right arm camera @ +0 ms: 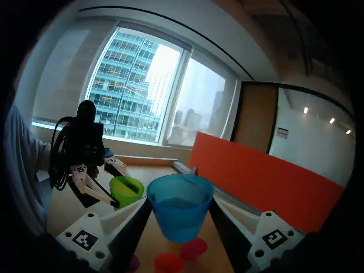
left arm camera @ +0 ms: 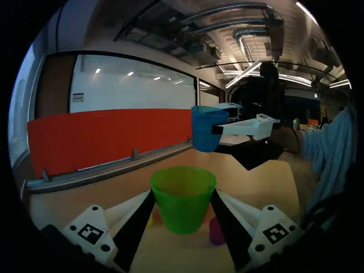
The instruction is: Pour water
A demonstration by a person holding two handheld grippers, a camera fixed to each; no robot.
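Blue cup [right arm camera: 180, 209], water inside, clamped in right gripper [right arm camera: 179, 200] fingers, above and beyond green cup [left arm camera: 183, 200]. Green cup clamped in left gripper [left arm camera: 183, 191] fingers, over worktop [left arm camera: 259, 182]. Purple cup [left arm camera: 216, 232] just below it.

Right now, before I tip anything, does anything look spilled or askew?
Nothing stands out. The blue cup is held upright by the right gripper, its water level and inside. The green cup is upright in the left gripper. No water shows on the wooden table.
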